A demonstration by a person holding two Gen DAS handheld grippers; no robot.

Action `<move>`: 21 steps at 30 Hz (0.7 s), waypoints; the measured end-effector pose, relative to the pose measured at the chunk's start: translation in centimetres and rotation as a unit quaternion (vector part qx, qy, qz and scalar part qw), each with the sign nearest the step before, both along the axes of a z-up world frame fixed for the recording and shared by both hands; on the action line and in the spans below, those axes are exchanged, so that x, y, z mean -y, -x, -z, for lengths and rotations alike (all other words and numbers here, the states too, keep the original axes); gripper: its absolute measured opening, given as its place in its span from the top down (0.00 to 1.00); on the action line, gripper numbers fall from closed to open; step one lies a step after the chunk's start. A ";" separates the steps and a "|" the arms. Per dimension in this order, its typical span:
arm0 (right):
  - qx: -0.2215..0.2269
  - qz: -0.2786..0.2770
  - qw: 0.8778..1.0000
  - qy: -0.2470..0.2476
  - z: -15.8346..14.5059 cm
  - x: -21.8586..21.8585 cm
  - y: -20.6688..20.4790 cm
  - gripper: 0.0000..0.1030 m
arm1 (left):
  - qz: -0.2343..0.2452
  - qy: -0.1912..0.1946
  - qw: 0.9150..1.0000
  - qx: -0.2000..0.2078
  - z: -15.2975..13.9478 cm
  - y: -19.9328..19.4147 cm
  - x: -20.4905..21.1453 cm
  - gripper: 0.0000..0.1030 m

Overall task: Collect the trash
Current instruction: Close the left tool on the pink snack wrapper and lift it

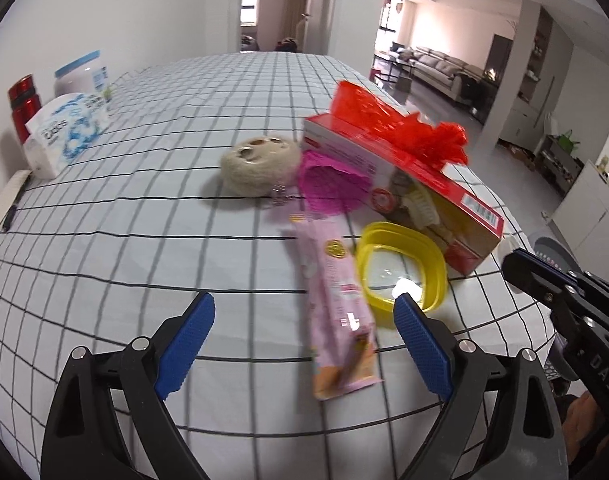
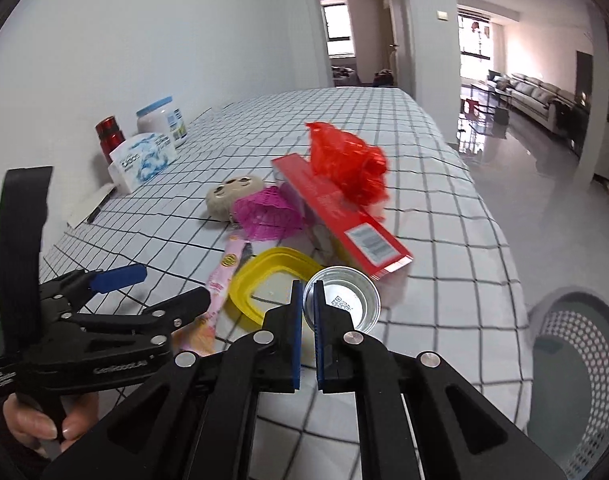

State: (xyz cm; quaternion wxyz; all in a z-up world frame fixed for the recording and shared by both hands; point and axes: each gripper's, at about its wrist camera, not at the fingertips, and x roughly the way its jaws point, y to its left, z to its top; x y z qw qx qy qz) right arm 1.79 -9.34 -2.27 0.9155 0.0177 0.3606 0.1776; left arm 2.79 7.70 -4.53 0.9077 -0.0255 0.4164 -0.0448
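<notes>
While right gripper (image 2: 308, 308) pinches one small foil cup (image 2: 350, 300), hiding its rim, left gripper (image 1: 304, 316) gapes wide above one pink wrapper (image 1: 338, 312).

On the table (image 1: 144, 220), the wrapper (image 1: 336, 304) lies left of the lid (image 1: 400, 264). The box (image 1: 404, 180) sits behind both, the bag (image 1: 392, 124) on it. The plush (image 1: 256, 164) lies left of the net (image 1: 328, 188). The basket (image 2: 576, 364) stands right of the table.
</notes>
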 end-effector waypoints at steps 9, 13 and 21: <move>-0.015 0.025 0.999 -0.018 0.8 2.4 0.7 0.95 | -0.011 -0.012 0.999 -0.046 2.2 -1.4 0.8 0.13; -0.017 0.028 0.999 -0.023 1.1 2.6 0.8 0.95 | -0.029 -0.029 0.998 -0.049 2.4 -2.2 0.3 0.13; -0.019 0.032 0.999 -0.030 1.4 3.2 0.9 0.95 | -0.035 -0.032 0.998 -0.043 2.2 -2.9 -0.3 0.42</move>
